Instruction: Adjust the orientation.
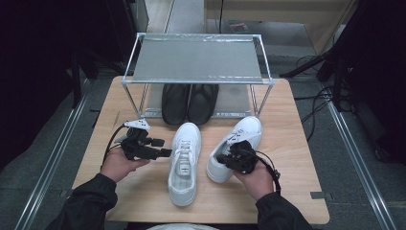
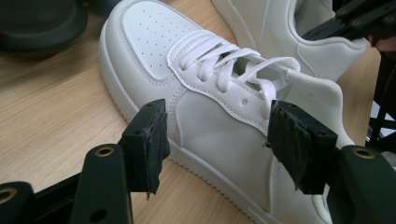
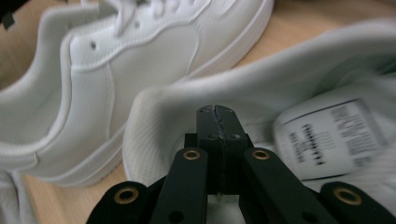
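Two white sneakers lie on the wooden table. The left sneaker points toward the rack, with its laces up. My left gripper is open, level with the table, and its jaws frame that shoe's side panel without touching it. The right sneaker lies angled beside it. My right gripper is at that shoe's heel rim. Its jaws are pressed together and I see nothing between them. The insole label shows inside the shoe.
A metal two-tier shoe rack stands at the table's far side, its top shelf bare. A pair of black shoes sits on its lower tier. Cables run over the floor at the right.
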Action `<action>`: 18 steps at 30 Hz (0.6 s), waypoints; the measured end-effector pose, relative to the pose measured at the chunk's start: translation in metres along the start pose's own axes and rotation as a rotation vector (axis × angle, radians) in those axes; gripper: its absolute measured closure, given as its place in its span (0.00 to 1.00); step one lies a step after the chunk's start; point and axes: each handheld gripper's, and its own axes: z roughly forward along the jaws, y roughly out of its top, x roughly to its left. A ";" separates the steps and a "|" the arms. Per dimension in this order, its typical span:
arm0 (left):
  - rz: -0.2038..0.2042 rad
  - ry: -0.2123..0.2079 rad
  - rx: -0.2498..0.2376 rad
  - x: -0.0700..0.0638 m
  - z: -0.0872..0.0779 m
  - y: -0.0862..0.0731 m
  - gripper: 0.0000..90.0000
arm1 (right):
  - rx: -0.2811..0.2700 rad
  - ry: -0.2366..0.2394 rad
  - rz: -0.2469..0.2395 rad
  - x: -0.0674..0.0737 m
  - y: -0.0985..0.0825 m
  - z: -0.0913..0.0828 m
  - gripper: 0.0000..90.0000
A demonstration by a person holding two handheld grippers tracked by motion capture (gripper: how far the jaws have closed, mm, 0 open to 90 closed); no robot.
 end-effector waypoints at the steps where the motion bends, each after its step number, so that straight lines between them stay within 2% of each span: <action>1: 0.000 -0.004 -0.002 0.000 0.000 0.000 0.43 | 0.002 -0.004 0.005 0.001 -0.001 0.001 1.00; 7: 0.000 -0.008 -0.005 0.001 0.003 0.004 0.43 | 0.013 0.047 0.054 -0.005 -0.005 0.001 1.00; 11: 0.004 -0.013 -0.003 0.001 0.005 0.006 0.43 | 0.021 0.052 0.061 -0.003 -0.008 -0.001 1.00; 18: 0.004 -0.022 -0.010 0.002 0.006 0.009 0.43 | 0.053 0.061 0.024 0.008 -0.018 -0.008 1.00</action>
